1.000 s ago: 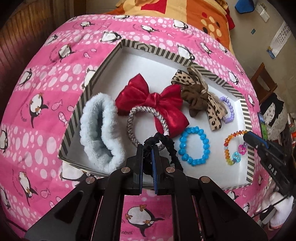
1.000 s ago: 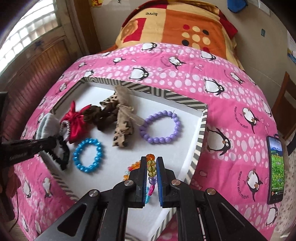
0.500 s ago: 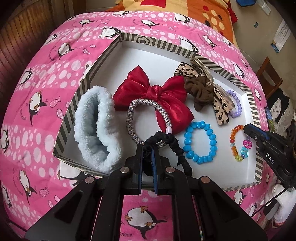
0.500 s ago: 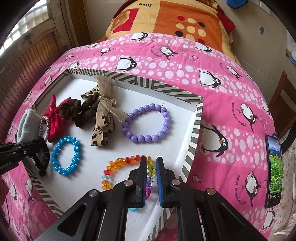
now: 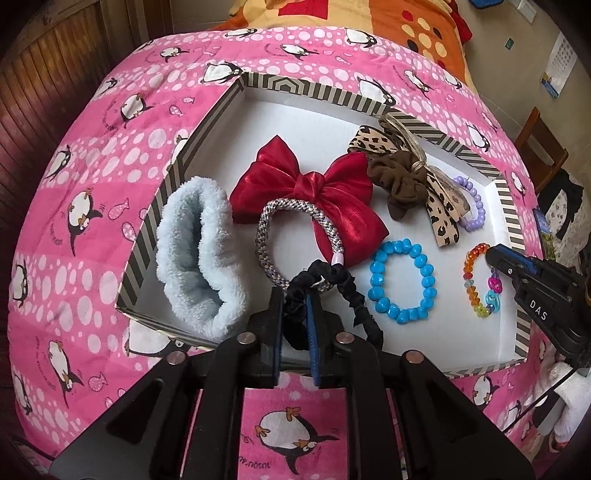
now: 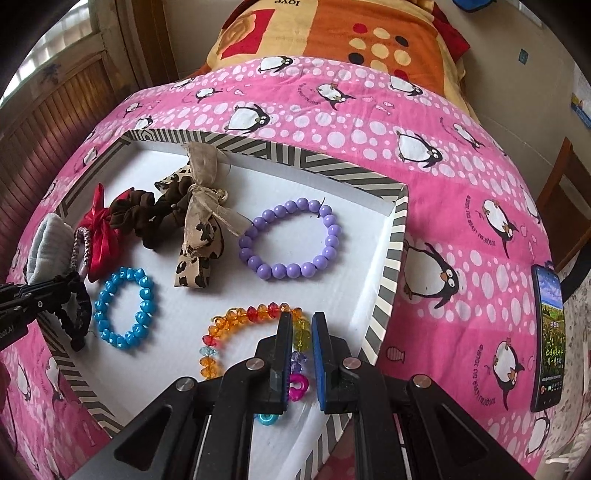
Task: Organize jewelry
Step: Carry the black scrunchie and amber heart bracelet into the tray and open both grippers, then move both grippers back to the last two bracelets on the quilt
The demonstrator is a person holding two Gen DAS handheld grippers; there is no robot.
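A striped-rim white tray (image 5: 321, 92) (image 6: 391, 258) lies on the pink penguin bedspread. My left gripper (image 5: 295, 314) is shut on a black scrunchie (image 5: 332, 277) at the tray's near edge. My right gripper (image 6: 299, 343) has its jaws slightly apart around a rainbow bead bracelet (image 6: 251, 317) (image 5: 474, 280), which lies on the tray floor. Also in the tray are a blue bead bracelet (image 5: 402, 280) (image 6: 123, 308), a purple bead bracelet (image 6: 291, 240), a red bow (image 5: 306, 195), a silver hair tie (image 5: 295, 240), a brown scrunchie with a leopard bow (image 5: 410, 181) and a pale blue fluffy band (image 5: 199, 251).
A phone (image 6: 550, 339) lies on the bedspread right of the tray. An orange blanket (image 6: 332, 33) lies at the far end of the bed. A wooden wall panel (image 5: 44, 81) stands at the left. A wooden chair (image 5: 539, 147) stands at the right.
The right gripper lowered the rainbow bracelet onto the tray floor and its jaws parted a little. The left gripper still holds the black scrunchie and has shifted little.
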